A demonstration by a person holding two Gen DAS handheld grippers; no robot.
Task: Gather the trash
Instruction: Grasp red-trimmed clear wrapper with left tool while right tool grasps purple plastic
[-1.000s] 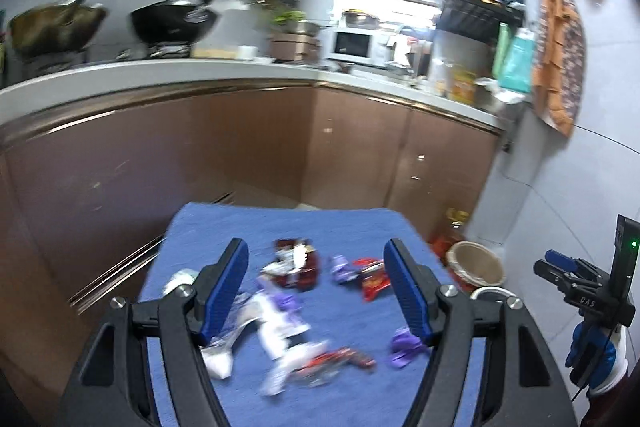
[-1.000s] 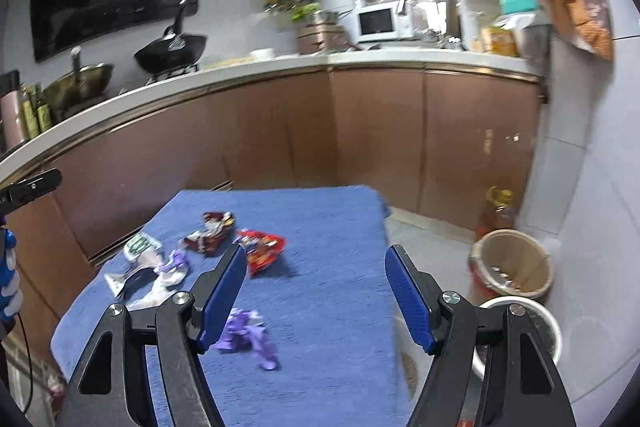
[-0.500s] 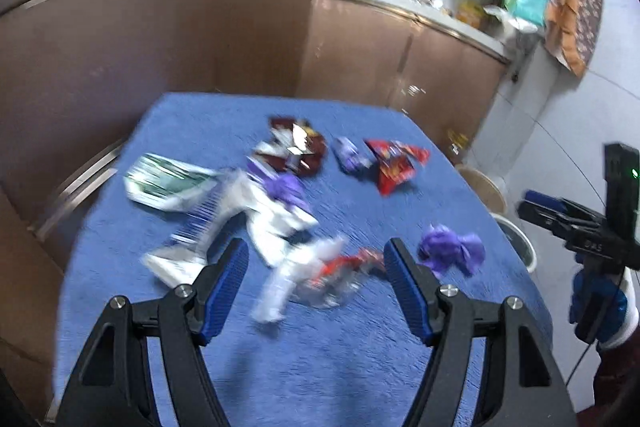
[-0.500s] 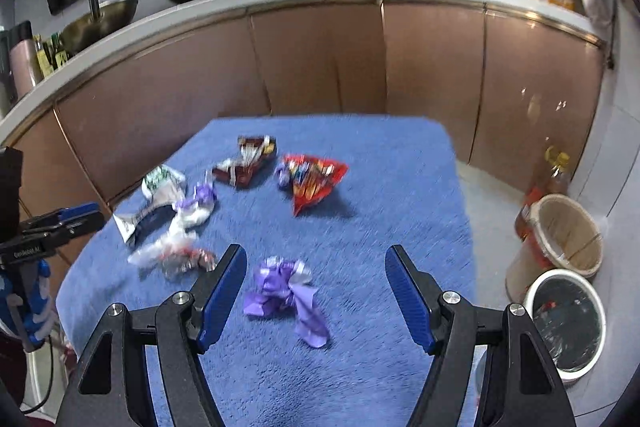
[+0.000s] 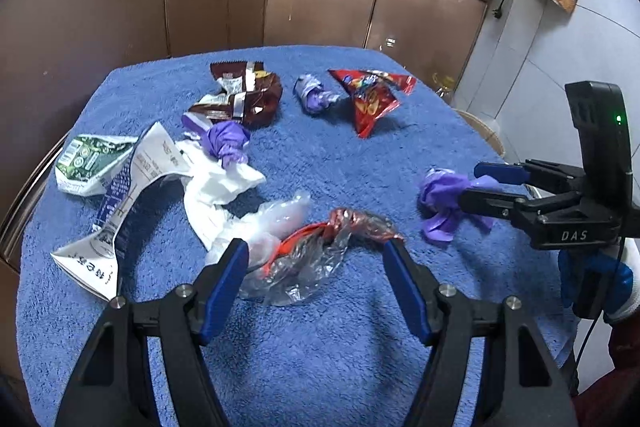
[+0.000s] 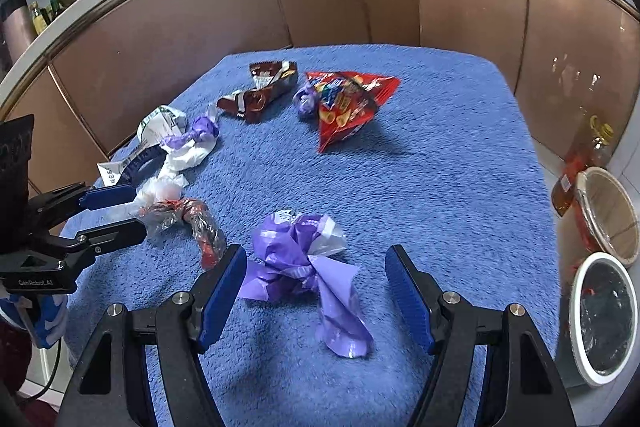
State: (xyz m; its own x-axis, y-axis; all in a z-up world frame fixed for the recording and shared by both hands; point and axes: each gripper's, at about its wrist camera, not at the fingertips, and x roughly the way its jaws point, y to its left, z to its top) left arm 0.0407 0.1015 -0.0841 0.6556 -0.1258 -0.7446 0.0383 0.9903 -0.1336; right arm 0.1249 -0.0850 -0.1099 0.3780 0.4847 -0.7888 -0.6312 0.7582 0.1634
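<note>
Table [image 6: 460, 155] draped in blue towel carries all the litter. The far-right quarter is bare; the trash bunches along the left edge and across the middle, all of it in reach from the near edge.

White-rimmed bin [image 6: 604, 315] stands on the floor off the table's right edge, wicker basket [image 6: 610, 215] just beyond it. Likely the drop point, which would explain pieces being worked from the near edge.

Torn white paper packaging [image 5: 132, 195] sprawls at the left edge, a green-printed pack [image 5: 86, 157] touching it. Red snack bag [image 6: 348, 103] lies past the middle, tented up; brown wrapper [image 6: 264, 87] just to its left, toward the far edge.

Clear film twisted with a red wrapper [image 5: 320, 251] sits near the near-left corner. Left gripper [image 5: 316, 275] hangs over it, fingers spread wide, one either side, not closed on anything.

Purple plastic wad [image 6: 304, 259] lies at mid near edge. Right gripper [image 6: 316, 279] brackets it, fingers apart, no grip visible. Its loose tail points toward the near edge; a pinch on the knotted body looks surer.

Smaller purple scraps remain by the white paper [image 5: 226, 141] and by the red bag [image 5: 314, 95]. Nothing collected yet, by the look.
</note>
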